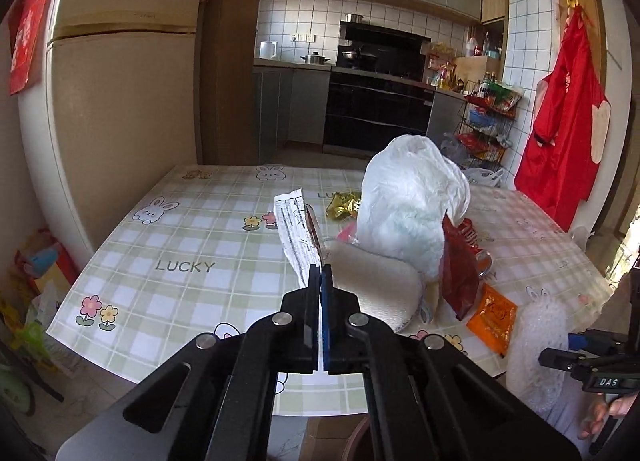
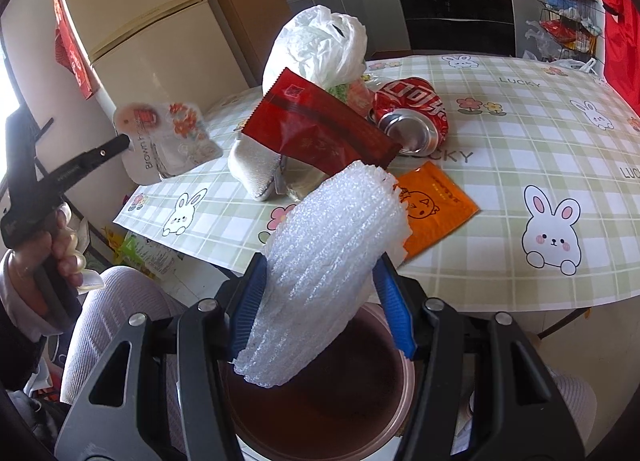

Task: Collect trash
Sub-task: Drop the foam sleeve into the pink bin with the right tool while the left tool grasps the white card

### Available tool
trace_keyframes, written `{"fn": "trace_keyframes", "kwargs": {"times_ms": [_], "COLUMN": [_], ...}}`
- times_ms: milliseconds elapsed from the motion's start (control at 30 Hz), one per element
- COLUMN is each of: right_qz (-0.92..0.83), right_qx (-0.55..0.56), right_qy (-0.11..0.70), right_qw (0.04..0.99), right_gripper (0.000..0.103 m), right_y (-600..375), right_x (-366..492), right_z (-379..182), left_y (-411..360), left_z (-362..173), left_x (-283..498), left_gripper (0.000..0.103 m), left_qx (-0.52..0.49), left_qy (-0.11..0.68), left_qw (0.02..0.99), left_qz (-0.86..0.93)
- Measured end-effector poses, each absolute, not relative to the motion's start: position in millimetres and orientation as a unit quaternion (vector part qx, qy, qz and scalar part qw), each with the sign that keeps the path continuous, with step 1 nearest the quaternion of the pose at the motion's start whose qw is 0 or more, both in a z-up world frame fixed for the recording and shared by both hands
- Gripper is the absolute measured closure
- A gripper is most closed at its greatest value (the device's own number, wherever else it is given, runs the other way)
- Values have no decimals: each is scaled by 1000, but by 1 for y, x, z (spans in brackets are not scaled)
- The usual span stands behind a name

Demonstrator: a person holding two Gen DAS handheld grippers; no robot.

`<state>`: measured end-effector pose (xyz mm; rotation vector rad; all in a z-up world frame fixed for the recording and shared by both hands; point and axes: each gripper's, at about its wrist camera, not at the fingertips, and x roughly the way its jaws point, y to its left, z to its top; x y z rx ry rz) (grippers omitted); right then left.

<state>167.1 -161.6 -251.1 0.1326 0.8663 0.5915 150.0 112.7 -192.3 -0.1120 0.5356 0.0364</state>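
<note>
My left gripper [image 1: 320,275] is shut on a flat white snack packet [image 1: 294,229], held edge-on above the table; the right wrist view shows its printed face [image 2: 168,141]. My right gripper [image 2: 320,261] is shut on a white foam net sleeve [image 2: 320,273], held over a brown round bin [image 2: 320,413] below the table edge; the sleeve also shows in the left wrist view [image 1: 538,353]. On the table lie a white plastic bag [image 2: 316,45], a dark red wrapper [image 2: 320,125], a crushed red can [image 2: 412,113], an orange sachet [image 2: 432,205] and a gold wrapper [image 1: 344,205].
The table [image 2: 520,149] has a green checked cloth with rabbits. A fridge [image 1: 120,93] stands to the left. A wire rack [image 1: 488,129] and a red apron [image 1: 560,133] are at the far right. A whitish pad [image 1: 376,289] lies by the bag.
</note>
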Motion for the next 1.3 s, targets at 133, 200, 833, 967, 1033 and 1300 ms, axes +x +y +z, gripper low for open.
{"fn": "trace_keyframes", "kwargs": {"times_ms": [133,200,833,967,1033,1300], "right_qz": [295,306,330,317,299,233], "right_qx": [54,46,4,7,12,40], "right_qy": [412,412,409,394,383,351], "right_qw": [860,857,851,863,874,906], "right_gripper": [47,47,19,11,9,7], "right_y": [-157,-152,-137,-143,-149,-179], "right_x": [163,159,122,118,117,125], "right_z": [-247,-245,-230,-222,-217,-204], "left_y": [102,97,57,47,43,30], "left_z": [-179,-174,-145,-145,-147,-175], "left_x": [137,132,73,65,64,75], "left_gripper": [102,102,102,102,102,102], "left_qx": [-59,-65,-71,-61,-59,-95], "left_qy": [253,249,226,235,247,372], "left_qw": [966,966,966,961,957,897], "left_qz": [4,-2,-104,-129,-144,-220]}}
